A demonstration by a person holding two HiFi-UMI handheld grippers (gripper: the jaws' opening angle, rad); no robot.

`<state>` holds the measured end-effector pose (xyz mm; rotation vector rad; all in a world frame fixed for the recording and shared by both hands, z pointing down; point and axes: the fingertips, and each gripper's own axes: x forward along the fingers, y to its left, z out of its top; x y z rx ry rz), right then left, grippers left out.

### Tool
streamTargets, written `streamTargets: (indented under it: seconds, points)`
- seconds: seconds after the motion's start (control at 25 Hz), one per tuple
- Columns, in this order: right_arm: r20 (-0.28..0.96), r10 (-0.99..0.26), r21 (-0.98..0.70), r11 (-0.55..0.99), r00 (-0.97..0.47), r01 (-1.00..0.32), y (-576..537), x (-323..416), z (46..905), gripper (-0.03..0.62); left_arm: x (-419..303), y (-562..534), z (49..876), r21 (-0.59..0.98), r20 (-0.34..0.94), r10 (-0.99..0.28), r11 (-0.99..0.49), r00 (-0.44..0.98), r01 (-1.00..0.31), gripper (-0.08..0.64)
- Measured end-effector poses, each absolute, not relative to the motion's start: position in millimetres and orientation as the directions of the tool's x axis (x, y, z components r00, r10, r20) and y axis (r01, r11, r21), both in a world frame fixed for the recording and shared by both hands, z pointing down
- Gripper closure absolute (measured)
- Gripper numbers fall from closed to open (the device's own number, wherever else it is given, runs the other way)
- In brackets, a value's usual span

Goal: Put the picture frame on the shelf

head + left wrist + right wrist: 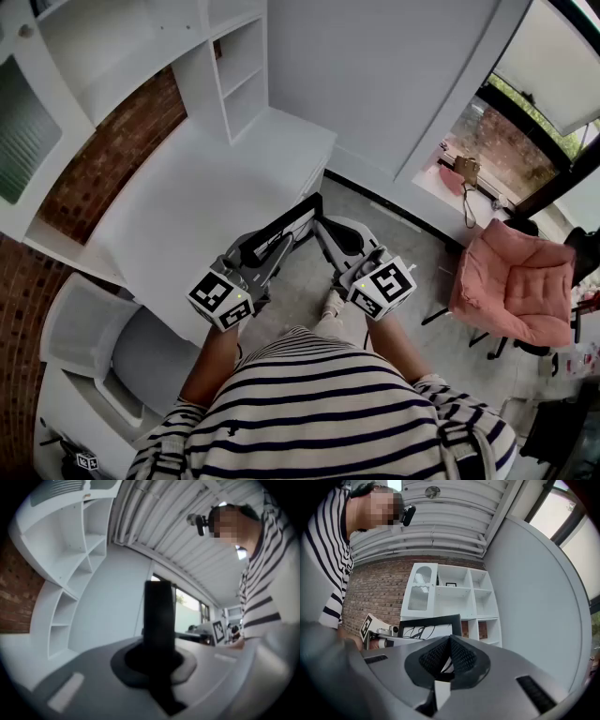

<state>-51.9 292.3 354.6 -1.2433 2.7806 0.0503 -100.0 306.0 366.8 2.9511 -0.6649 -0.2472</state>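
Left tongs (158, 663) are clamping down on the picture frame (159, 616): the jaws are standing almost together, and the frame's black edge is rising straight up from between them, seen edge-on in the left gripper view. Right tongs (450, 656) are fully closed, mesh pads meeting at the tips. They are pointing at the lower edge of the frame's glazed front (426, 620), but I cannot tell whether they are pinching it or only resting against it. From the head view, the person is holding both tongs low in front of the body, left (267, 251) and right (328, 234), with the frame (286, 223) spanning between them as a dark bar, just off the near corner of the white surface (187, 206) and over the floor. Task status: pick-up is done and the frame is airborne; placement is not yet done. The white shelf (239, 70) is standing at the far side of the surface, well apart from the frame. Remaining, by my judgement: carrying the frame across, setting it upright in a compartment, releasing.
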Motion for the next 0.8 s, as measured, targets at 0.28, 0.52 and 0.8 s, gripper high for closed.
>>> streamTargets:
  seconds: [0.28,0.52,0.8]
  points:
    - [-0.096,-0.738,-0.012,0.672,-0.668,-0.741,289,-51,355,0.585,-98,303,368,0.141,-0.130,-0.435,-0.898,0.891,-0.418,0.543]
    - [-0.087,-0.737,-0.018,0.674,-0.670,-0.739,284,-47,361,0.585,-94,298,373,0.145,-0.122,-0.438,-0.896,0.891,-0.420,0.543]
    - [-0.073,-0.709,-0.061,0.705,-0.702,-0.706,269,-42,372,0.584,-80,283,385,0.167,-0.096,-0.434,-0.894,0.896,-0.415,0.543]
